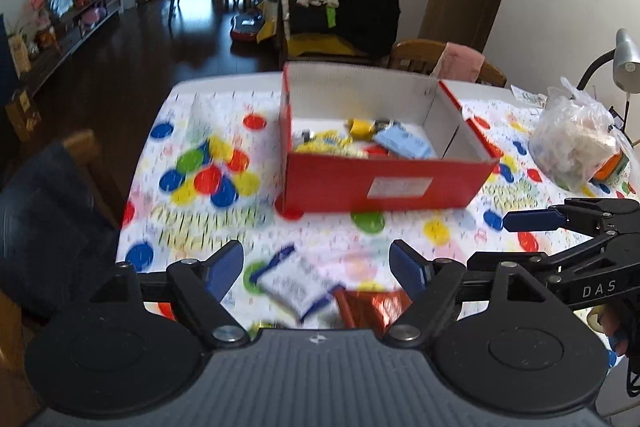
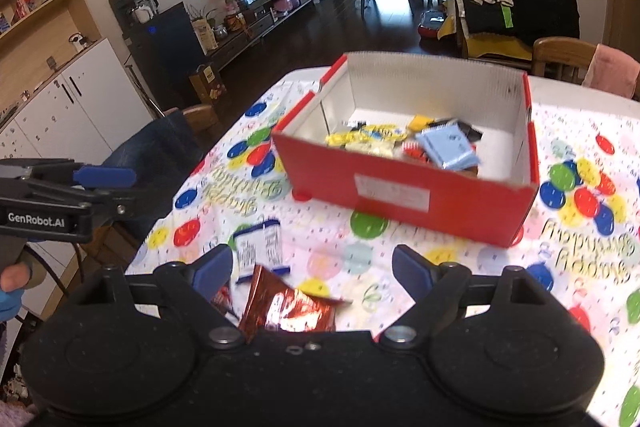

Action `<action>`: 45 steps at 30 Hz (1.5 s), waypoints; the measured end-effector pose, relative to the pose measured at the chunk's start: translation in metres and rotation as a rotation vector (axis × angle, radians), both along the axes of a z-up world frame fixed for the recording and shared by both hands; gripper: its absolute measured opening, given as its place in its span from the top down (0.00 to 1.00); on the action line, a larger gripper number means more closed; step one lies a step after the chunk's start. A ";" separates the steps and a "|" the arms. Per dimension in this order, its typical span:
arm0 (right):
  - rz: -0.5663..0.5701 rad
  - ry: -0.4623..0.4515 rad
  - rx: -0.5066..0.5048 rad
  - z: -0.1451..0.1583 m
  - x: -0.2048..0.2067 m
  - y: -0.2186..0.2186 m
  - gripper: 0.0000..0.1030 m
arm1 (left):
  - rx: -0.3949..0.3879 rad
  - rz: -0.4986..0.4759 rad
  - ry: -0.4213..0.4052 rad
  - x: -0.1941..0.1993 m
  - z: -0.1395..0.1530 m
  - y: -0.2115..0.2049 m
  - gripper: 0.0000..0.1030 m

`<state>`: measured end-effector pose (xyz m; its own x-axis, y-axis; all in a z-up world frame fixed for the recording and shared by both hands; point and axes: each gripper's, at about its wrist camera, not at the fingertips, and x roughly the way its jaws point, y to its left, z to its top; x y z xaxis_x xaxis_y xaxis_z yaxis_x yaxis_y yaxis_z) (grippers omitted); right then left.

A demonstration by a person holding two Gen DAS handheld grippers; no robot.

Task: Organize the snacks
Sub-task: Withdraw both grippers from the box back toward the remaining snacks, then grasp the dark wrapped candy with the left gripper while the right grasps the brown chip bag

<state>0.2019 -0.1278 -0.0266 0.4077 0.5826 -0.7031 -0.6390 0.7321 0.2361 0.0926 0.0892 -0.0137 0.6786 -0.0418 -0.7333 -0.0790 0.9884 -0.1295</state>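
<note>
1. We judge the step in hand to be picking up one of the two loose snacks left on the desk and moving it into the red box, which already holds a pile of yellow, blue and dark packets.
2. Both grippers are released and hold nothing: the left gripper and the right gripper each show their blue fingers spread wide.
3. The white packet with blue edges lies flat on the desk just below the gap between our left fingers, slightly toward the left one. The red foil packet lies touching or just beside it, crumpled, low in the right view and closer to the right gripper's left finger.
4. To do this well, we would lower one gripper at a time, straddle a packet's narrow side, and close on a raised edge, since flat foil slips and crinkles.
5. The two packets sit so near each other that pinching both at once is a risk.
6. The box stands well beyond the packets, so the carry needs lift over its near wall.
</note>
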 end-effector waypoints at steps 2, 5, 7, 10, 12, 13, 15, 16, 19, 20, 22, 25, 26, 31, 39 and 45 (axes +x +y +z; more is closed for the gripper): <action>0.007 -0.006 0.002 -0.009 -0.009 -0.002 0.02 | -0.013 0.008 0.010 -0.010 -0.009 0.001 0.22; 0.050 0.008 -0.018 -0.023 -0.020 -0.001 0.02 | 0.007 0.016 0.026 -0.023 -0.023 0.001 0.22; 0.101 -0.006 -0.054 -0.029 -0.025 0.004 0.02 | 0.001 0.028 0.048 -0.028 -0.031 0.003 0.22; 0.199 -0.052 -0.109 -0.035 -0.027 0.013 0.00 | -0.020 0.055 0.072 -0.034 -0.041 0.007 0.22; 0.260 -0.051 -0.131 -0.040 -0.025 0.019 0.00 | -0.028 0.067 0.086 -0.035 -0.047 0.008 0.22; 0.286 -0.049 -0.145 -0.043 -0.024 0.024 0.00 | -0.033 0.070 0.090 -0.036 -0.050 0.008 0.22; 0.343 -0.059 -0.179 -0.051 -0.023 0.033 0.00 | -0.042 0.073 0.101 -0.037 -0.054 0.007 0.22; 0.374 -0.068 -0.200 -0.055 -0.023 0.038 0.00 | -0.046 0.073 0.106 -0.036 -0.056 0.007 0.22; 0.468 -0.115 -0.271 -0.065 -0.024 0.053 0.00 | -0.059 0.066 0.126 -0.036 -0.063 0.005 0.22; 0.502 -0.140 -0.297 -0.068 -0.024 0.057 0.00 | -0.062 0.064 0.134 -0.035 -0.065 0.005 0.22; 0.576 -0.202 -0.343 -0.073 -0.026 0.065 0.01 | -0.076 0.057 0.153 -0.032 -0.070 0.004 0.22; 0.686 -0.266 -0.412 -0.083 -0.028 0.075 0.05 | -0.103 0.052 0.183 -0.028 -0.079 0.004 0.22; 0.716 -0.281 -0.431 -0.086 -0.029 0.078 0.07 | -0.110 0.051 0.194 -0.027 -0.082 0.004 0.22; 0.794 -0.275 -0.464 -0.097 -0.024 0.089 0.17 | -0.140 0.075 0.251 -0.017 -0.097 0.008 0.22; 0.745 -0.179 -0.401 -0.099 -0.012 0.088 0.45 | -0.142 0.093 0.281 0.000 -0.109 0.006 0.24; 0.671 -0.122 -0.333 -0.095 -0.009 0.072 0.54 | -0.155 0.106 0.318 0.010 -0.120 0.007 0.36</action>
<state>0.1934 -0.0559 -0.1213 0.1272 0.4977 -0.8580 -0.9798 0.1977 -0.0306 0.1023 0.0962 -0.1336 0.4240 -0.1102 -0.8989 -0.2405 0.9432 -0.2291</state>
